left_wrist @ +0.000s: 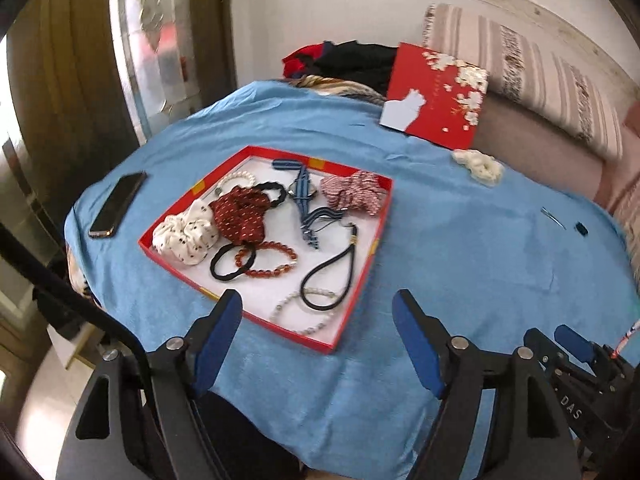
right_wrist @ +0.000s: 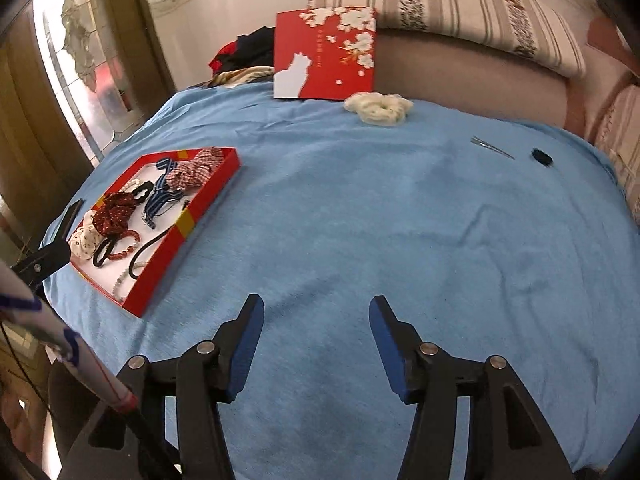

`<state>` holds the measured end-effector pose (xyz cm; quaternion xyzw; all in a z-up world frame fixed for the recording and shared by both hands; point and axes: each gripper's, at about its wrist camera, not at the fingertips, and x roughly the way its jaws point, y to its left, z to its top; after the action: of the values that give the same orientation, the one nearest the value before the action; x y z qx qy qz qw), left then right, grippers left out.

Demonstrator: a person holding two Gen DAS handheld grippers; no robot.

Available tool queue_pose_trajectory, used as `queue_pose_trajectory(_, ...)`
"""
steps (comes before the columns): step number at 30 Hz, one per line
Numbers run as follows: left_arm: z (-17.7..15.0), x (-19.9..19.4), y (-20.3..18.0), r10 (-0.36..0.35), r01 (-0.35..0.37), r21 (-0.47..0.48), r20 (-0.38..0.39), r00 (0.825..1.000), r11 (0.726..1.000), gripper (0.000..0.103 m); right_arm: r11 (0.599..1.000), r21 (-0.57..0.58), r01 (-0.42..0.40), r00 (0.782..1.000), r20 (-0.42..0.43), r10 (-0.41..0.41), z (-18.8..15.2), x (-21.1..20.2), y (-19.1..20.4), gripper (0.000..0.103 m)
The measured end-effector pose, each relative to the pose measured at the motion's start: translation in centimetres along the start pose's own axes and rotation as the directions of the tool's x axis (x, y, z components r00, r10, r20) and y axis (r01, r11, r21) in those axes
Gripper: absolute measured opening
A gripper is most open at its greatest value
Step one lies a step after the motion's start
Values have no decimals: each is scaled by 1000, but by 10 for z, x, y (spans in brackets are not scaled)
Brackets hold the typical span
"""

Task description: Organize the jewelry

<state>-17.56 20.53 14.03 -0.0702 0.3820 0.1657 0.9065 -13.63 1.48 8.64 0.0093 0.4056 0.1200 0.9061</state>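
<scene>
A: How do the two tools stand?

B: The left gripper (left_wrist: 318, 306) has its jaws spread wide with nothing between them. It hangs over the near corner of the red box (left_wrist: 360, 258), and its blue pads (left_wrist: 416, 344) touch nothing. The right gripper (right_wrist: 316, 312) is also parted, a little less wide, and empty, with only the blue cloth (right_wrist: 380, 232) under it.

A: And the jewelry?

B: Nearly all of it lies in the shallow red box, which sits on the cloth toward the left. In the left wrist view the near corner holds a pearl bracelet (left_wrist: 304, 312) with a black cord loop (left_wrist: 332, 274) lying across it. Behind these are a red bead bracelet (left_wrist: 272, 260), a black hair tie (left_wrist: 230, 264), a white dotted scrunchie (left_wrist: 186, 236) and a dark red scrunchie (left_wrist: 240, 216) touching it. A blue striped strap (left_wrist: 304, 196) lies in the middle, and a red and white scrunchie (left_wrist: 354, 192) sits in the right corner.

A: Anything outside the box?

B: A cream scrunchie (right_wrist: 378, 108) lies well apart, near the far edge of the cloth, just in front of the red lid (right_wrist: 324, 54) with a white cat and blossoms, which stands propped up. To the right lie a metal hair clip (right_wrist: 492, 148) and a small black object (right_wrist: 542, 158); I cannot tell what that is. A phone (left_wrist: 118, 204) lies left of the box.
</scene>
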Motion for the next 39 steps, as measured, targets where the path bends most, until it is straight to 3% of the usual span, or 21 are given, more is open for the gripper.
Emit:
queue_pose_trajectory(5, -4, -6, -18, 6, -7, 54, 9, 1000, 999, 78, 1000, 19, 10, 1000, 3, -10, -7, -3, -8, 60)
queue_pose_trajectory(13, -10, 0, -23, 0, 0, 58, -13, 1000, 998, 78, 1000, 1, 23, 1000, -2, -23, -10, -3, -4, 61)
queue_pose_trajectory(39, -11, 13, -1, -41, 41, -12, -28, 999, 999, 78, 994, -95, 56, 997, -46, -60, -20, 12, 33, 64)
